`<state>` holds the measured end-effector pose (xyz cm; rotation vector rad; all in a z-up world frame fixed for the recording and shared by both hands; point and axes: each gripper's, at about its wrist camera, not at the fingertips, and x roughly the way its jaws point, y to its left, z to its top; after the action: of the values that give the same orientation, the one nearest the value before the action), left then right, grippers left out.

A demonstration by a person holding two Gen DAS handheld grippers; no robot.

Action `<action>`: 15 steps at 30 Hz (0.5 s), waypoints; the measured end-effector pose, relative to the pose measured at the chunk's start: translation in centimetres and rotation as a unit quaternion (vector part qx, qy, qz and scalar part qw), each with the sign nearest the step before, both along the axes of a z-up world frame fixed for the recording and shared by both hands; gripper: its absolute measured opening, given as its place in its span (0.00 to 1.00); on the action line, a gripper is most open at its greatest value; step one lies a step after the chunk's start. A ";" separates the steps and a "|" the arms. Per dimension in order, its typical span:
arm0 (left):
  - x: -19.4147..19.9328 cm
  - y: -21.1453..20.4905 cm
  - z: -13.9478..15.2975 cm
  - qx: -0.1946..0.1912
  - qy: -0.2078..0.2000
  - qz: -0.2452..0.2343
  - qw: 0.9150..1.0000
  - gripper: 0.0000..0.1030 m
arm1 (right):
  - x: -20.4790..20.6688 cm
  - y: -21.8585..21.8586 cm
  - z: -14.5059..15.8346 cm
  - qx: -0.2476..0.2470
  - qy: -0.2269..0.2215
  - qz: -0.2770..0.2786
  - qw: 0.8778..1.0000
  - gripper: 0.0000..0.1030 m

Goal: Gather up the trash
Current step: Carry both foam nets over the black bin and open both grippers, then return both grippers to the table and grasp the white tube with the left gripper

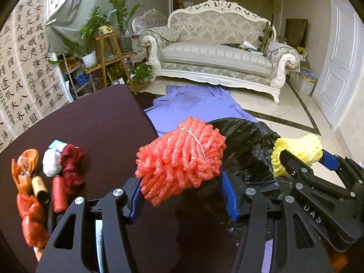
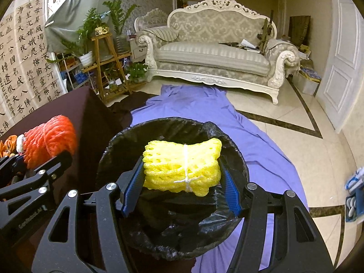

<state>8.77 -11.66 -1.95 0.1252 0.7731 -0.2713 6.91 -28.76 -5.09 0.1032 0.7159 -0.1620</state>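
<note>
The bin [image 2: 173, 204] stands on a sheet [image 2: 261, 150], right of the table [image 1: 102, 125].

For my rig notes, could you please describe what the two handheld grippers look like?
Both match: the left gripper and right gripper have matte black, speckled linkage arms with triangular cut-outs and round silver pivot bolts, plus ribbed blue fingers. Small white lettering marks the black bodies. No cables or sleeves show.
</note>
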 end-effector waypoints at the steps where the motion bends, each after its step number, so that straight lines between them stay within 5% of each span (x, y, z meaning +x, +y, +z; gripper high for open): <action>1: 0.2 -0.3 -0.3 0.005 0.004 -0.002 1.000 0.55 | 0.2 -0.2 -0.2 0.003 0.002 0.001 1.000 0.59; 5: 0.9 -0.8 -1.4 0.019 0.019 0.003 1.000 0.59 | 1.0 -0.7 -0.7 0.007 0.009 0.001 1.000 0.61; 9: 1.4 -0.5 -1.5 0.017 0.026 0.011 0.999 0.75 | 1.3 -1.4 -0.9 0.019 0.010 -0.006 1.000 0.71; 15: 1.7 -0.3 -1.3 0.008 0.029 0.021 0.999 0.76 | 1.3 -1.6 -1.1 0.020 0.015 -0.011 1.000 0.73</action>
<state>10.48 -12.00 -3.23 0.1169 0.8347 -0.2286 8.24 -30.38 -6.15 0.1479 0.7483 -0.1698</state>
